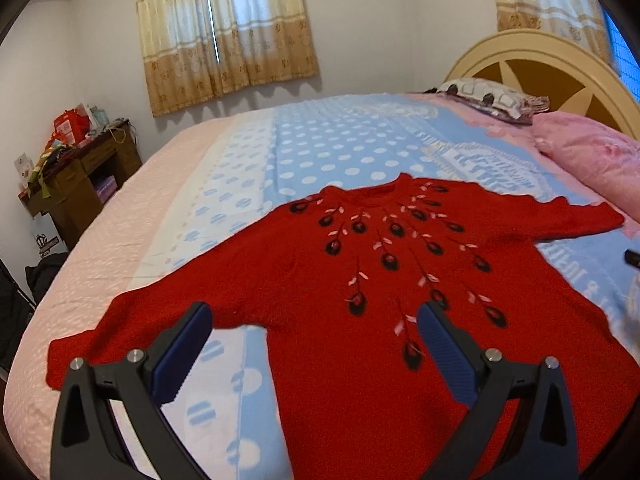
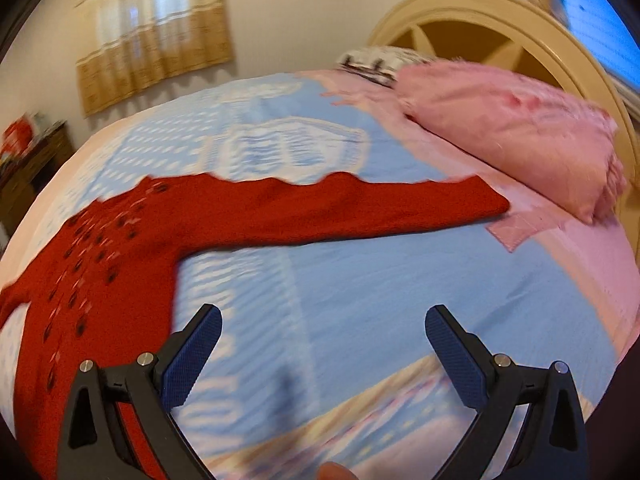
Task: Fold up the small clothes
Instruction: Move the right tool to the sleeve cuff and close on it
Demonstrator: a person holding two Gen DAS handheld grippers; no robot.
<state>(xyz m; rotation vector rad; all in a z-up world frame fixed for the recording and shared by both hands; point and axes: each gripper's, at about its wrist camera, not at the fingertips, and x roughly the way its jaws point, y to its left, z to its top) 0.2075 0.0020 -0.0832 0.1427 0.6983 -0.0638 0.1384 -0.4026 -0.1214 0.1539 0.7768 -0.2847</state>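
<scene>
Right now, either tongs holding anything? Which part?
Nothing held. Left tongs open above the red sweater; right tongs open over the bedspread.

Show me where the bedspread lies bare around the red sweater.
Bare: blue polka-dot bedspread beyond the red knitted sweater's collar, and blue cover below its outstretched sleeve. Crowded: the fluffy pink pillow by the cream headboard.

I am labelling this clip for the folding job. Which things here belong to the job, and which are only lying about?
For the job:
red sweater
left gripper
right gripper

Lying about:
pink pillow
patterned pillow
bedspread
cluttered desk
curtains
</scene>
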